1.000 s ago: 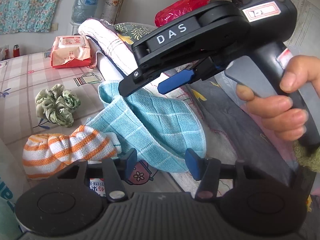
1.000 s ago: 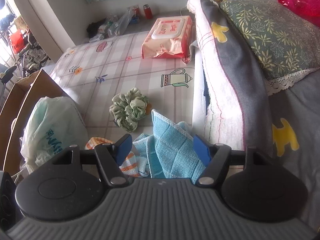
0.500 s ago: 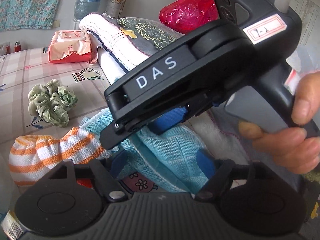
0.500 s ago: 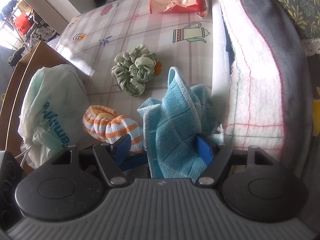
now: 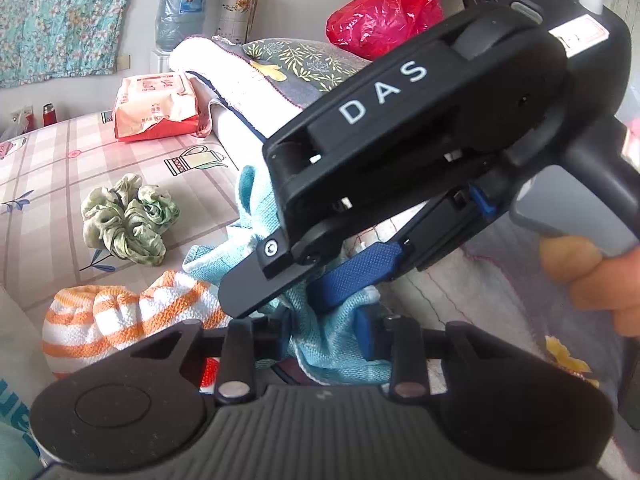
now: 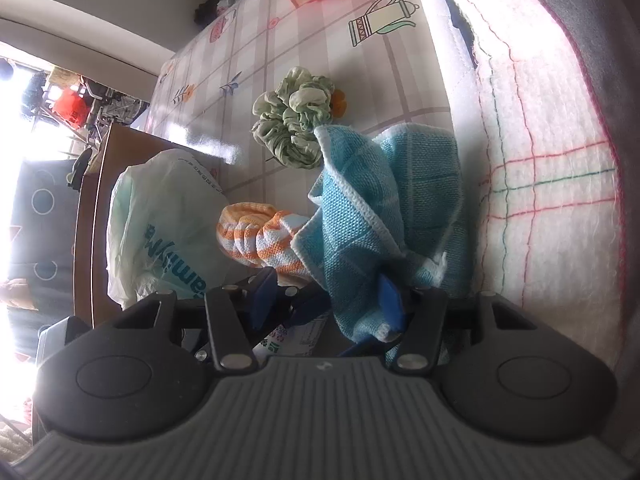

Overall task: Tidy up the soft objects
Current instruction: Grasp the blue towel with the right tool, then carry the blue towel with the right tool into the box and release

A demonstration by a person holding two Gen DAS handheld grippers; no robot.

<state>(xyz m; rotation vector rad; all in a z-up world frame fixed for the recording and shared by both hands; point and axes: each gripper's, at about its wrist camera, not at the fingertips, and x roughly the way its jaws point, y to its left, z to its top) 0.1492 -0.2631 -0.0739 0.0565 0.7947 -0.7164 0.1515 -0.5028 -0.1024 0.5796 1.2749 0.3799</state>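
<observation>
A light blue checked cloth [image 5: 336,344] lies bunched at the front edge of a patterned tablecloth [image 5: 48,168]. My left gripper [image 5: 326,334] has this cloth between its blue pads; its jaws are closing and the pads press on the fabric. My right gripper [image 5: 276,304], held by a hand [image 5: 592,276], reaches down across the left wrist view onto the same cloth. In the right wrist view the blue cloth [image 6: 384,208] drapes over the right pad of my right gripper [image 6: 326,300]. Those jaws are closing, with a gap left at the other pad.
An orange-and-white striped cloth [image 5: 120,320] lies left of the blue one, and a green scrunchie [image 5: 124,220] sits beyond it. A wipes packet [image 5: 156,108] lies farther back. A folded blanket [image 6: 540,160] and pillow [image 5: 304,60] rise on the right. A white plastic bag [image 6: 168,232] bulges at the table's edge.
The left jaws widened, then narrowed onto the blue cloth. The right gripper sank and rolled, coming closer over the cloth, which went from spread out to bunched upright.
</observation>
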